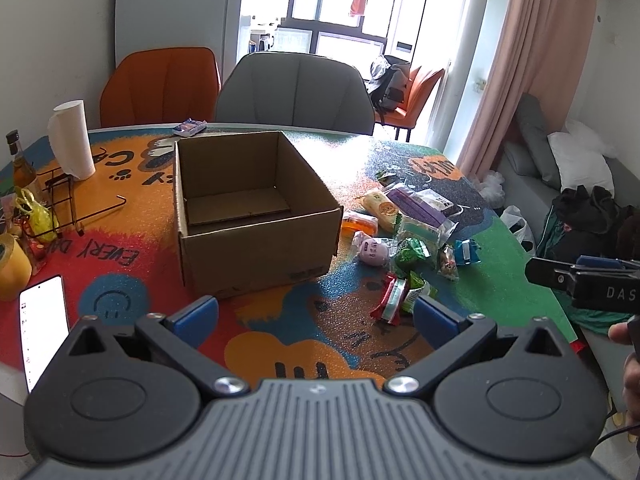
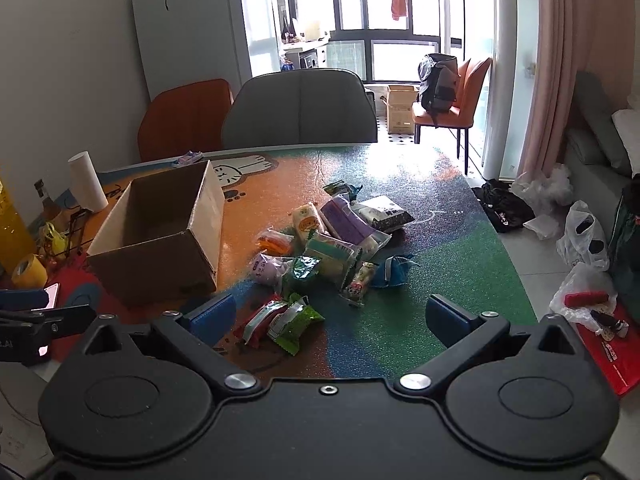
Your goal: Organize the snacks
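An open, empty cardboard box [image 1: 256, 256] stands on the colourful table mat; it also shows in the right wrist view [image 2: 160, 268]. A pile of wrapped snacks [image 1: 404, 228] lies to its right, also seen from the right wrist [image 2: 328, 248]. A red packet [image 2: 256, 322] and a green packet [image 2: 296, 322] lie nearest. One small snack [image 1: 190, 127] lies behind the box. My left gripper [image 1: 316, 318] is open and empty in front of the box. My right gripper [image 2: 328, 314] is open and empty, just short of the red and green packets.
A paper towel roll [image 1: 72, 140], a bottle [image 1: 22, 164], a wire rack [image 1: 66, 204], yellow tape [image 1: 12, 268] and a phone [image 1: 42, 320] sit at the table's left. Two chairs [image 1: 296, 92] stand behind. The table edge drops off at right [image 2: 516, 276], with bags on the floor.
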### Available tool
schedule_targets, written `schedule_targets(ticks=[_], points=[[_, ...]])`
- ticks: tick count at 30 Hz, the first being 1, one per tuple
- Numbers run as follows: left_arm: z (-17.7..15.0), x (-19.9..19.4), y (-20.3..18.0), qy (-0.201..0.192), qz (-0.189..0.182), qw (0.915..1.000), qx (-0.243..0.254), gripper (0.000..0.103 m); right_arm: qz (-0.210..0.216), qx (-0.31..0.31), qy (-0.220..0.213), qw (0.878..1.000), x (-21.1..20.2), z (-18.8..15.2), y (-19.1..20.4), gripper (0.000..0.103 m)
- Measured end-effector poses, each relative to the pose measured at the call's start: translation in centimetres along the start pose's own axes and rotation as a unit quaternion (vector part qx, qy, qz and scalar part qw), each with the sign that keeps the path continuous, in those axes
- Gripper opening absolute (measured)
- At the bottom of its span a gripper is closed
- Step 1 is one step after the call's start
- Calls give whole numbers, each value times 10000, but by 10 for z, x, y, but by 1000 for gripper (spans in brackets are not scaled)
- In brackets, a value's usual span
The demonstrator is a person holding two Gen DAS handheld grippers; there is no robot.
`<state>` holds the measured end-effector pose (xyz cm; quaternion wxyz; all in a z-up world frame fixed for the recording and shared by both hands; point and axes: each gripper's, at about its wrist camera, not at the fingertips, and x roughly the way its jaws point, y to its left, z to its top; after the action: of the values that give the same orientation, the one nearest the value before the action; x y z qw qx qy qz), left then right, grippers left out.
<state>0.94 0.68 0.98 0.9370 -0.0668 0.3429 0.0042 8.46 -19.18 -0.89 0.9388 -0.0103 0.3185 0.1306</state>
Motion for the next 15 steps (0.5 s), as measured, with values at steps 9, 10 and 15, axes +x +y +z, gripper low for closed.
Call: schedule_targets(ticks=[9,10,15], points=[[6,18,-8,77,-140,9999,30,103,277,91,-4,9996,12,2,-13,103],[7,21,-8,80,-152,9998,30,103,322,88,3,9994,14,2,-14,103],[8,36,-9,97,-208,9997,-36,103,501,160,88,9986,26,2,-20,103]])
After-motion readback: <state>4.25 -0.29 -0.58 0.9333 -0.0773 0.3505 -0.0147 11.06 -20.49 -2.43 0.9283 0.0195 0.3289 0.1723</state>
